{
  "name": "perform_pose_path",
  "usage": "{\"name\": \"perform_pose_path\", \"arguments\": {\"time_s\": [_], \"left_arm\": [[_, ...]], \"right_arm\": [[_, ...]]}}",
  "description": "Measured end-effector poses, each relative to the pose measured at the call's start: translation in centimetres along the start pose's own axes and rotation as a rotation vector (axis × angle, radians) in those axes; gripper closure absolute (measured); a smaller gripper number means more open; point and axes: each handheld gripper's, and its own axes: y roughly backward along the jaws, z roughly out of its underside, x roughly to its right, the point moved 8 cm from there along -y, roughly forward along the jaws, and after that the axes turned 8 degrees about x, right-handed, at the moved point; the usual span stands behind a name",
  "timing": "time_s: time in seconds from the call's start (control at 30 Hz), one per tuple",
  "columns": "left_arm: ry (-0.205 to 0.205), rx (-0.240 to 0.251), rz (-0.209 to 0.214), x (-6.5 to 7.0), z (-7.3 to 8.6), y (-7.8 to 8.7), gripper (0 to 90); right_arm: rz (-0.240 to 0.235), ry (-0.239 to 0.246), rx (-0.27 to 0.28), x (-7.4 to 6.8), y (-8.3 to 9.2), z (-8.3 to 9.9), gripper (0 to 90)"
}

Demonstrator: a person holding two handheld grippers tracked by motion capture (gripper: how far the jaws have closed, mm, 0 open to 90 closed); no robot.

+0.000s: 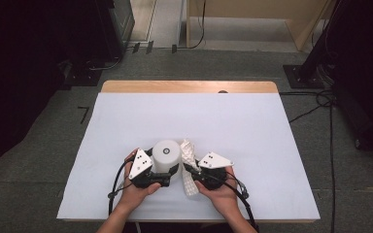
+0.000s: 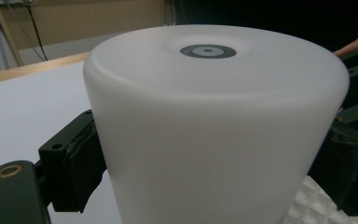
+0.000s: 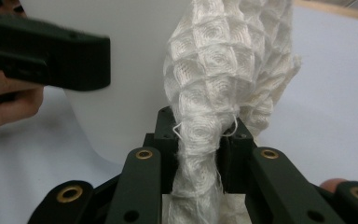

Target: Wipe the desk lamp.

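White cylinder [image 1: 167,154] stands upright near the front edge of the desk [image 1: 252,126], with the waffle-weave cloth [image 1: 189,165] just beside it on the right. Left tongs [image 1: 167,170] are clamped around the cylinder's lower body, hand behind them at desk level. Right tongs [image 1: 190,170] are pinched shut on the bunched cloth, hand low, jaws pointing toward the cylinder. Left gripper view: the cylinder's [image 2: 214,130] top has a grey ringed disc [image 2: 208,51]; black pads press both its sides. Right gripper view: the cloth [image 3: 223,79] rises twisted from between the jaws, draping against the cylinder wall [image 3: 130,84].
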Motion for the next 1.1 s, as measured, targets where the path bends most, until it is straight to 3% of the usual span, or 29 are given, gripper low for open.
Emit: {"name": "perform_pose_path", "arguments": {"time_s": [0.13,0.3,0.43,0.57,0.63,0.83,1.03,1.1], "left_arm": [[-0.006,-0.013,0.002,0.1,0.5,-0.4,8.5],[-0.018,-0.021,0.001,0.2,0.7,-0.6,8.5],[-0.011,-0.015,-0.007,0.1,0.5,-0.5,8.5],[-0.004,0.006,-0.007,0.1,0.2,-0.3,8.5],[-0.004,-0.002,-0.004,0.1,0.4,-0.5,8.5],[0.001,-0.029,-0.020,0.0,1.1,-1.0,8.5],[0.001,-0.030,-0.027,0.0,1.3,-0.9,8.3],[0.008,-0.024,-0.079,-0.3,1.1,-0.8,1.7]], "right_arm": [[-0.011,-0.012,0.041,0.0,0.5,-0.9,72.6],[0.004,0.024,0.122,-0.1,1.8,-2.7,72.7],[0.004,0.014,0.084,-0.1,1.3,-1.9,72.7],[-0.012,-0.028,-0.017,0.2,0.0,0.2,72.6],[-0.007,-0.028,-0.013,0.3,0.0,0.0,72.6],[0.004,-0.010,0.066,0.5,1.3,-1.8,72.7],[0.030,-0.023,0.063,1.4,1.4,-1.5,72.7],[0.034,-0.024,0.064,1.5,1.4,-1.4,72.6]]}}
